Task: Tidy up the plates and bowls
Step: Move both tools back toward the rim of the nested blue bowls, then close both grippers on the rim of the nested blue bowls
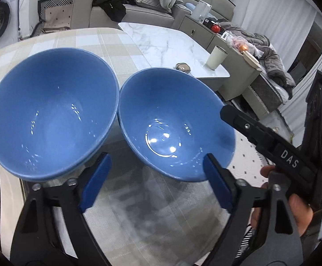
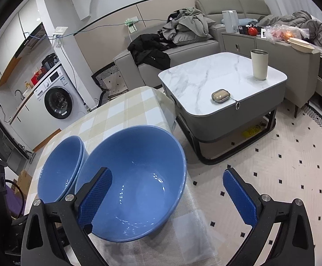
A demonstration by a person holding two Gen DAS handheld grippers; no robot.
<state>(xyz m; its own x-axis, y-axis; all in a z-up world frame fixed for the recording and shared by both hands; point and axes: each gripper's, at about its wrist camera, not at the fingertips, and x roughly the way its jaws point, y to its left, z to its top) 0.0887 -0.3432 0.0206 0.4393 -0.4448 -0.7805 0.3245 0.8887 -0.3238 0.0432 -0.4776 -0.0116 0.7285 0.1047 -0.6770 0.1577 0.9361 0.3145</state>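
Checked cloth covers the surface (image 2: 121, 110), a marble coffee table and sofa behind, and two blue bowls sit near its corner: a stacked pair (image 1: 50, 115) and a single bowl (image 1: 174, 124) touching it. Left tool (image 1: 156, 166) hangs spread just short of both rims, its right finger at the single bowl's near edge, nothing pinched. Right tool (image 2: 167, 184) is spread too, left finger over that bowl's near rim, the other finger out over the floor. Right looks better placed to take it.
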